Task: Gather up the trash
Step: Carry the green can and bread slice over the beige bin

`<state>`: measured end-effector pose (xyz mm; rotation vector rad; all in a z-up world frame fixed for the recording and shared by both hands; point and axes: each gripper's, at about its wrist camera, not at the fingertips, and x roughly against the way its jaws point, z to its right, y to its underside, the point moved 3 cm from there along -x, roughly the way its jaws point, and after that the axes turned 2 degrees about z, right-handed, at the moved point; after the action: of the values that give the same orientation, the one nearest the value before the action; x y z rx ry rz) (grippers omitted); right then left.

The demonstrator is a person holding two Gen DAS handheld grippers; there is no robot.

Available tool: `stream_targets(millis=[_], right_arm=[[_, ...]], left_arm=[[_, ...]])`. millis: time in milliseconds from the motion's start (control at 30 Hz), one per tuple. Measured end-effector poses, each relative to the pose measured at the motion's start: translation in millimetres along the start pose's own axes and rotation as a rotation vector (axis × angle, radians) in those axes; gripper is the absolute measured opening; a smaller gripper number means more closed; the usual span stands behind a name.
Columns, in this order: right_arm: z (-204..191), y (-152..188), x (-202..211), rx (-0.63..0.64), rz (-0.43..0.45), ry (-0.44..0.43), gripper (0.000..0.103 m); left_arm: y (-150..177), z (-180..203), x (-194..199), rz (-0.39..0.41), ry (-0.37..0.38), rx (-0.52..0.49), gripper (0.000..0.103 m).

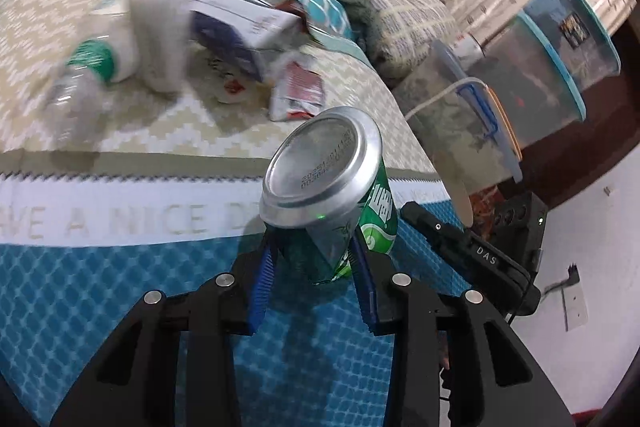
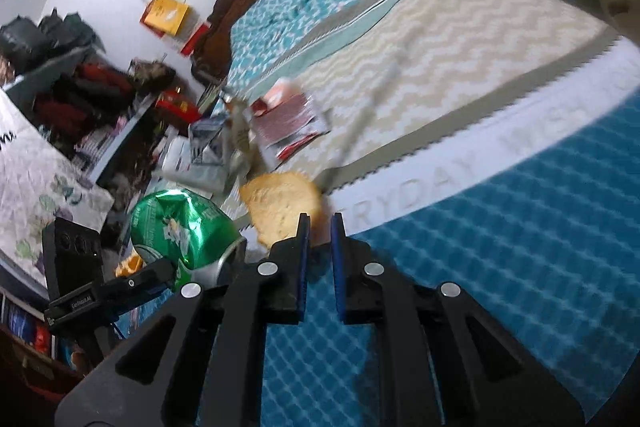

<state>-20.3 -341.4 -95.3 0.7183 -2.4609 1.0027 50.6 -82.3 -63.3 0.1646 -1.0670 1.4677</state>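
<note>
Left wrist: left tongs [image 1: 312,247] clamp crushed can [image 1: 328,183] above bed [image 1: 120,267]; bottle [image 1: 92,63], box [image 1: 236,35], wrapper [image 1: 298,91] uncollected.
Right wrist: right tongs [image 2: 320,227] nip cracker [image 2: 280,207]. Roughly halfway, by judgement.

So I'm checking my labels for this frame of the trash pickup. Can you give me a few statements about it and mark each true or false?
1. The left hand-held gripper is shut on a green can. True.
2. The can is uncrushed. False: its green side is crumpled and dented.
3. The right hand-held gripper grips the red wrapper. False: the wrapper lies on the bed ahead of it. Its fingers stand close around a flat tan piece, but a grip cannot be told.
4. A clear bottle with a green label lies on the bed. True.
5. Lettering runs along the blanket's white band. True.
</note>
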Motion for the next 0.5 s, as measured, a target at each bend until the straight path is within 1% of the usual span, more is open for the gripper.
stream_targets(millis=[133,200,233,300,333,367,400,433,467,500], right_arm=[[18,-3,22,-0.031,0.045,0.012,0.013],[25,-6,28,-0.037,0.047,0.015,0.014],[27,-9,30,-0.046,0.046,0.011,0.016],[29,-14,30,-0.068,0.047,-0.031,0.016],[28,-17,28,-0.071,0.033,-0.057,0.023],[27,-19,25,-0.066,0.024,-0.062,0.032],[25,-20,22,-0.058,0.018,-0.060,0.067],[21,-22,18,-0.046,0.023,-0.055,0.089],[16,-24,15,-0.026,0.038,-0.062,0.088],[11,-25,9,-0.003,0.023,-0.069,0.084]], left_arm=[[-4,25,-21,-0.036,0.010,-0.054,0.033],[-8,32,-27,-0.045,0.018,-0.053,0.033],[-10,34,-27,-0.046,0.026,-0.047,0.033],[-15,34,-20,-0.023,0.018,-0.047,0.033],[-17,31,-13,-0.004,0.008,-0.043,0.032],[-20,27,-6,0.011,0.001,-0.031,0.032],[-21,23,0,0.023,-0.004,-0.021,0.032],[-23,18,7,0.037,-0.013,-0.010,0.032],[-24,12,15,0.053,-0.026,0.000,0.032],[-24,7,23,0.068,-0.041,0.006,0.032]])
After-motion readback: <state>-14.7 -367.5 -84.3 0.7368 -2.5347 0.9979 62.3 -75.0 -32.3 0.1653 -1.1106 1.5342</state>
